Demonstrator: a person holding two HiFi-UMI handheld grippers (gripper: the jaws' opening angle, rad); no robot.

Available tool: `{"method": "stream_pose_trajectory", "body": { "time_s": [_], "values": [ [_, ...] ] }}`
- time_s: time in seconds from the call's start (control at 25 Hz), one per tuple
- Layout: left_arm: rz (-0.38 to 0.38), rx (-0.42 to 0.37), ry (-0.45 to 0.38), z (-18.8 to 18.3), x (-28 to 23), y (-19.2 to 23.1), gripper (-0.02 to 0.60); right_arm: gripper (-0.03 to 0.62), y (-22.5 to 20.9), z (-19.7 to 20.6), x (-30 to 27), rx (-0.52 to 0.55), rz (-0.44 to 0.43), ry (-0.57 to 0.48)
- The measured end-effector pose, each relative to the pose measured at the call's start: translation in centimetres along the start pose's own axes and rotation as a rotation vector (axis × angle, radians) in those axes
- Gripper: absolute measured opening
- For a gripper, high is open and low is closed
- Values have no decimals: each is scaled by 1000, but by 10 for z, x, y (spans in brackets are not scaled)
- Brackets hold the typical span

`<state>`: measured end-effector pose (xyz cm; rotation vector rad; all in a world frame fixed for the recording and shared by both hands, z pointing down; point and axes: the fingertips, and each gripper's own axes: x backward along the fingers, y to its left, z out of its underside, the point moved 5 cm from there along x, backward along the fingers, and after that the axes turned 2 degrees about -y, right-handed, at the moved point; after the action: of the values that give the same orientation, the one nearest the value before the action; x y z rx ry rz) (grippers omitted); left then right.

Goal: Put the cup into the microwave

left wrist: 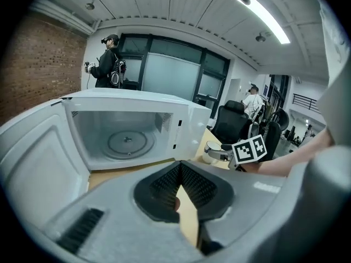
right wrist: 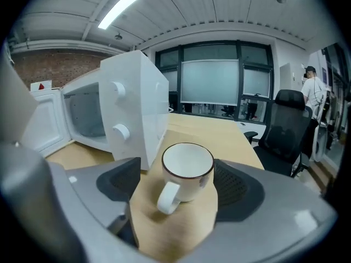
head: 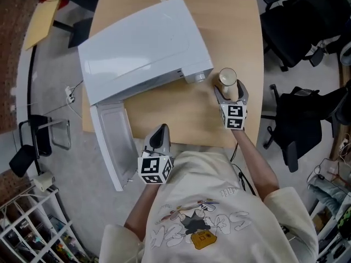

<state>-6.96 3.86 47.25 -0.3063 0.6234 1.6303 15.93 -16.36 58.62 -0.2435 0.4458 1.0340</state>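
The white cup [head: 227, 79] with a dark rim stands upright on the wooden table [head: 230, 15], just right of the white microwave [head: 142, 43]. My right gripper [head: 229, 90] is open around it. In the right gripper view the cup [right wrist: 187, 171] sits between the jaws with its handle toward the camera; a gap shows on its left side, while its right side is close to the pad. The microwave's door [head: 112, 141] hangs open, and the turntable [left wrist: 127, 142] in the empty cavity is visible. My left gripper [head: 160, 129] is shut and empty near the table's front edge, in front of the opening.
Black office chairs [head: 299, 21] [head: 299, 125] stand right of the table. The open door juts past the table's front-left corner. A wire rack [head: 33, 229] is at lower left, and a yellow folder [head: 41, 21] at upper left. People [left wrist: 109, 62] stand far behind the microwave.
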Motion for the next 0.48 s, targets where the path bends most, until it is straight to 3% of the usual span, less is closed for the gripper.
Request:
{"method": "stream_pose_trajectory", "body": {
  "time_s": [0.24, 0.48],
  "values": [
    [-95, 41, -16, 3, 18, 18, 5, 439, -11, 5, -39, 9, 43, 28],
    [-140, 58, -31, 6, 26, 28, 5, 408, -18, 13, -55, 0, 63, 66]
  ]
}}
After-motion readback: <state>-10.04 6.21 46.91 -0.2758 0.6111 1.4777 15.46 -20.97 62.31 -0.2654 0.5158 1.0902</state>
